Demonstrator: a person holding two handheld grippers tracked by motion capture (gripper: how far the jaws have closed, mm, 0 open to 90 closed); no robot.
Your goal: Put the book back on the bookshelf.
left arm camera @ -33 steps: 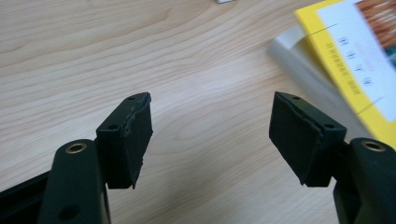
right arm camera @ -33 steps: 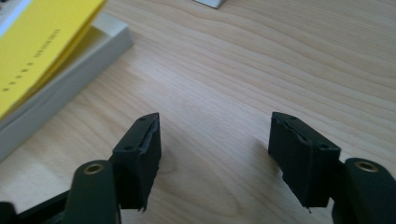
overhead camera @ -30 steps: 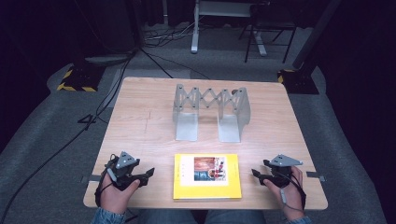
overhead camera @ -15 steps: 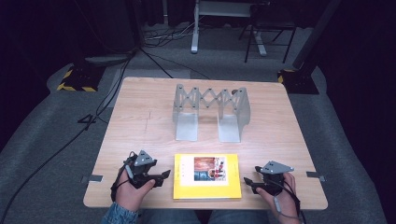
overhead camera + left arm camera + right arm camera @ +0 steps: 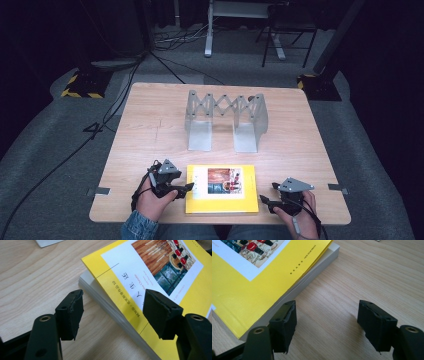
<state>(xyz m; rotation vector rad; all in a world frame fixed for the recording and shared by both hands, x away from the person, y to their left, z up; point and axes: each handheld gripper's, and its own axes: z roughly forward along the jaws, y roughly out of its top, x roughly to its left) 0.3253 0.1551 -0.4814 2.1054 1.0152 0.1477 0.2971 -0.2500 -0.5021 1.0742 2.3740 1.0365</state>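
A yellow book (image 5: 222,192) with a white picture panel lies flat near the table's front edge. My left gripper (image 5: 187,189) is at its left edge. In the left gripper view the gripper (image 5: 115,312) is open: one jaw stands over the wood, the other over the book (image 5: 160,272), whose edge runs between them untouched. These jaws have just been closing a little. My right gripper (image 5: 264,201) is at the book's near right corner. It (image 5: 327,320) is open over bare wood, beside the book (image 5: 249,287). Its jaws have just been opening a little.
A grey metal folding rack (image 5: 225,120) with scissor links stands on the wooden table (image 5: 150,130) behind the book. Dark floor with cables and stand legs surrounds the table.
My left hand has moved right, up to the book's left edge. My right hand has moved left, towards the book's right corner. The book lies as before.
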